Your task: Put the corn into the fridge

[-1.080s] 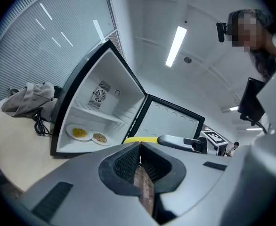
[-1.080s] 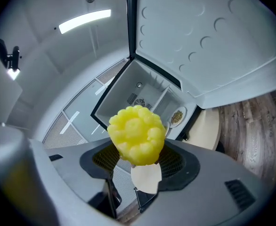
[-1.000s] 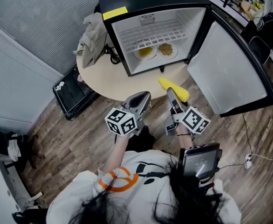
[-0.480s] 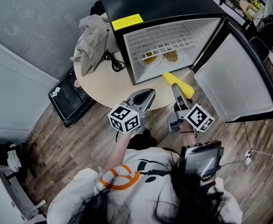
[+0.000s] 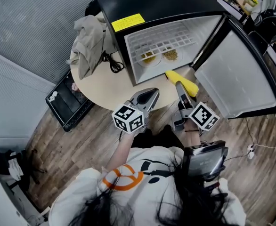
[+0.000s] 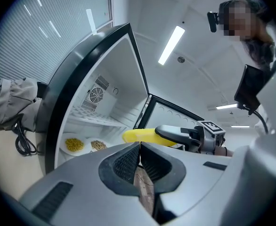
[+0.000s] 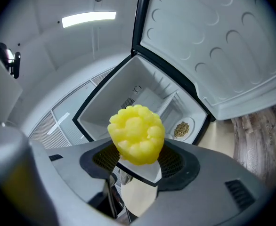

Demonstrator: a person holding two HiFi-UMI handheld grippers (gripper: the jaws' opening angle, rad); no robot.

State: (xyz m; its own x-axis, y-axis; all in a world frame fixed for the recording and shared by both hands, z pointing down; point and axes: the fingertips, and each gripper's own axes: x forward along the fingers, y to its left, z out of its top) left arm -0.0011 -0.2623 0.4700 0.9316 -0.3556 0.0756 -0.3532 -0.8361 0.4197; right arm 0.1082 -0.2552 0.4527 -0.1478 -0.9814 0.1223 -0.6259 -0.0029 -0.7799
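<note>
Door open, corn (image 5: 187,84) gripped in right gripper (image 5: 179,87) fingers, near the fridge (image 5: 157,4) mouth, not inside yet. Left gripper (image 5: 150,94) fingers closed, empty.

there was one fridge (image 5: 157,4), with one door (image 5: 232,74) and one wire shelf (image 5: 164,36) inside it. two plates lay in the fridge: one yellow-food plate (image 5: 149,58) and one brown-food plate (image 5: 170,55). one yellow label (image 5: 128,21) was on the fridge top. there was one corn (image 5: 181,83). there were two grippers, the left gripper (image 5: 150,95) and the right gripper (image 5: 179,89), each with one marker cube, so two cubes: the left cube (image 5: 128,119) and the right cube (image 5: 203,116). there was one round table (image 5: 105,86), one grey cloth (image 5: 88,36), one black cable (image 5: 112,62), one black case (image 5: 65,102) on the floor, one person (image 5: 128,187) and one screen (image 5: 205,161).
</note>
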